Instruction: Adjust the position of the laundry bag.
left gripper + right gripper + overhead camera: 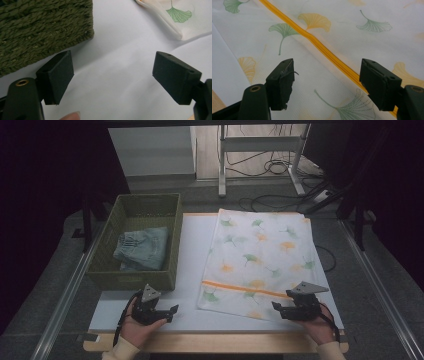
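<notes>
White tabletop (192, 265) carrying olive basket (137, 245) at 10 o'clock, ginkgo-print pillowcase (260, 255) lying at 2 o'clock, right gripper (291, 309) hovering jaws-apart over its near edge, left gripper (159, 312) sitting wide open, empty, at 7 o'clock.

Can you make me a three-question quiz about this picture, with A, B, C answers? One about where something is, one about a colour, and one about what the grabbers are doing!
1. Where are the folded jeans?
A. in the green basket
B. on the leaf-print cloth
C. on the floor

2. What colour is the stripe across the cloth?
A. blue
B. orange
C. black

3. How are the right gripper jaws?
A. shut on the cloth
B. shut on the basket
C. open, holding nothing

Answers: 1 A, the jeans lie inside the basket. 2 B, the stripe is orange among green and yellow leaves. 3 C, the jaws stand wide apart above the cloth.
</notes>
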Demonstrator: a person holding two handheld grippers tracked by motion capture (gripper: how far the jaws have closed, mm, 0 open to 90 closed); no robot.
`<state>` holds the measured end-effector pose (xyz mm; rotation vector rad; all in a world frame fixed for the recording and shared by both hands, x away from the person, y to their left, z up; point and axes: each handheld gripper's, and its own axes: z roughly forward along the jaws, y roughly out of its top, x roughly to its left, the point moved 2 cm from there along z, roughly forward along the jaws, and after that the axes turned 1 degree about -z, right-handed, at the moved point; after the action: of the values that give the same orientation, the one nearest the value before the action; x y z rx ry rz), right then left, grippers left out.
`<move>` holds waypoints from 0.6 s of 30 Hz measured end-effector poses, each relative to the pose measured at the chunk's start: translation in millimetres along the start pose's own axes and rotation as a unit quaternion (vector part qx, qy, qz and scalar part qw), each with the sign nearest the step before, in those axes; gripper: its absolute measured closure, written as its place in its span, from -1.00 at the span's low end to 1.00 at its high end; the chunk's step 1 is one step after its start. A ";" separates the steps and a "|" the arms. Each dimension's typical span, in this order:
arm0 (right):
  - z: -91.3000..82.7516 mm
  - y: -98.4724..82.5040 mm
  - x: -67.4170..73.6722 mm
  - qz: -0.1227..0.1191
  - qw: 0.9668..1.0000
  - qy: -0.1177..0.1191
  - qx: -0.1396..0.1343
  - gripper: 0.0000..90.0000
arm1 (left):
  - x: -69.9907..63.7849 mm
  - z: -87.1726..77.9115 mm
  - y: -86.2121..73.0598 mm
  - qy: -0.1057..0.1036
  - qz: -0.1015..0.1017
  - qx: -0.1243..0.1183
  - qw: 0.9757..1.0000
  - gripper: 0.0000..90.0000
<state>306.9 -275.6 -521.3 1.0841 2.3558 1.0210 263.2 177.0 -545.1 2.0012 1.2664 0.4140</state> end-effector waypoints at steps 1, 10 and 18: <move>-0.5 1.0 0.6 0.001 1.000 0.000 -0.001 -0.37 | 0.5 -1.0 0.0 -0.001 0.000 0.000 1.000 -0.63; 1.5 9.4 6.6 0.009 1.000 0.008 -0.010 -0.37 | 4.1 -7.8 0.0 -0.006 -0.001 -0.019 1.000 -0.61; 6.0 22.0 15.4 -0.004 1.000 0.007 -0.020 -0.33 | 7.5 -5.3 -2.7 -0.005 0.007 -0.004 1.000 -0.59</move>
<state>311.7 -251.2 -509.5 1.0556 2.3379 1.0718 261.7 186.4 -544.1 2.0027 1.2438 0.4148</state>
